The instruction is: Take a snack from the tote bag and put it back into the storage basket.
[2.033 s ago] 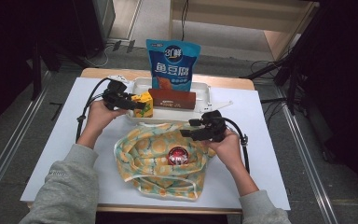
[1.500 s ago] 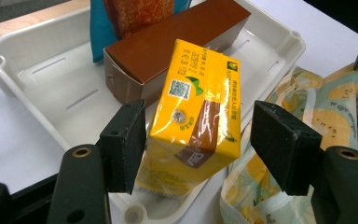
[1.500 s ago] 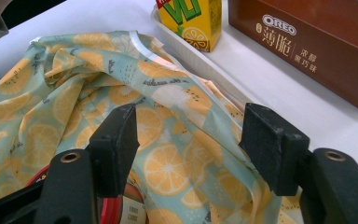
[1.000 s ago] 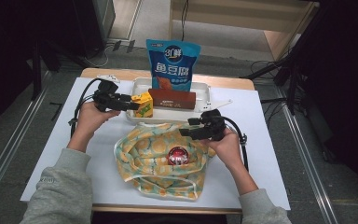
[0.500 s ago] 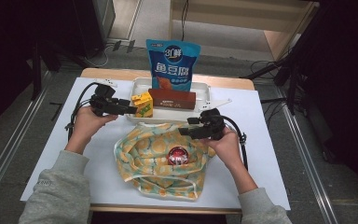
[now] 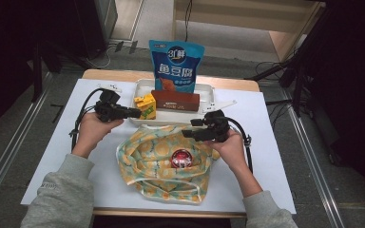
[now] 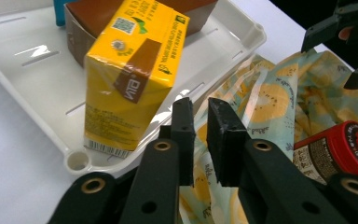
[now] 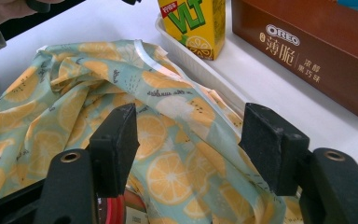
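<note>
white table (image 6: 275, 142) with a white tray (image 6: 142, 88) at its far middle, holding an upright blue snack bag (image 6: 176, 64), a brown box (image 6: 176, 100) lying flat and a yellow juice carton (image 6: 145, 106) at the left end. left gripper (image 6: 134, 113) just beside the carton, jaws pointed at it. right gripper (image 6: 188, 132) over the lemon-print cloth bag (image 6: 152, 161). red-lidded can (image 6: 182, 158) resting in the cloth.

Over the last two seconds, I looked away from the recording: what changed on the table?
The left hand-held gripper drew back leftward from the yellow juice carton; its jaws are nearly closed on nothing. The carton stands in the white tray as before. The right hand-held gripper, open above the lemon-print bag, kept its place.
</note>
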Action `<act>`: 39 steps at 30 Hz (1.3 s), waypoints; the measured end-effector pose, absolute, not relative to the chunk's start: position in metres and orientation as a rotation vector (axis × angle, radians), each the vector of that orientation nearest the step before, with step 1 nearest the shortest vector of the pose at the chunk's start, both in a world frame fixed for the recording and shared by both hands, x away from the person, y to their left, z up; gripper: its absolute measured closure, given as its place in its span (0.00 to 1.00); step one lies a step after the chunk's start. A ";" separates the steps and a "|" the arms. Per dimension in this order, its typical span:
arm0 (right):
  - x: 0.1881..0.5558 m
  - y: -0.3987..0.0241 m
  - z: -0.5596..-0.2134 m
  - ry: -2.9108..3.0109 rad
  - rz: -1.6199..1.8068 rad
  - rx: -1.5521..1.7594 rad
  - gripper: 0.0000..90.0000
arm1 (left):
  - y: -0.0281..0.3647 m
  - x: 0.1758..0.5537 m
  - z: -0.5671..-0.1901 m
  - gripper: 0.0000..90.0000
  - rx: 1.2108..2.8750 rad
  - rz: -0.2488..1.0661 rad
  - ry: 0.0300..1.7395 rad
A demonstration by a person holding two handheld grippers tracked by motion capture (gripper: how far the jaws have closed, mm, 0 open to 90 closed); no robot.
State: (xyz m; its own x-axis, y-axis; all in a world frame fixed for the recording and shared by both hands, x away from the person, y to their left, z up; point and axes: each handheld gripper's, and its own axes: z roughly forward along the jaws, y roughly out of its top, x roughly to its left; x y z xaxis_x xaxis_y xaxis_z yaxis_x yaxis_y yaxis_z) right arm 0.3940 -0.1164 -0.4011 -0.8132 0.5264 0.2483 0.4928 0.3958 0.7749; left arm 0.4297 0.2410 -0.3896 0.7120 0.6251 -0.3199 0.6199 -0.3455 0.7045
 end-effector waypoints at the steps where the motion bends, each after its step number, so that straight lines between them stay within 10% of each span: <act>1: 0.394 -0.116 -0.401 2.593 1.420 0.948 0.42 | 0.240 0.430 -0.390 0.97 2.056 0.007 0.942; 39: 0.389 -0.116 -0.401 2.601 1.425 0.943 0.42 | 0.247 0.443 -0.413 1.00 2.065 0.011 1.038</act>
State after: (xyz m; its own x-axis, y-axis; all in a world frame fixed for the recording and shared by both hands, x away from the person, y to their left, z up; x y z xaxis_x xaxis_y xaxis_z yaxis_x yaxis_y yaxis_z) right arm 0.3888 -0.1158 -0.4011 -0.8160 0.5199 0.2526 0.4928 0.3974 0.7741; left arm 0.4430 0.2467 -0.4128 0.6621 0.6756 -0.3244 0.6684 -0.3365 0.6633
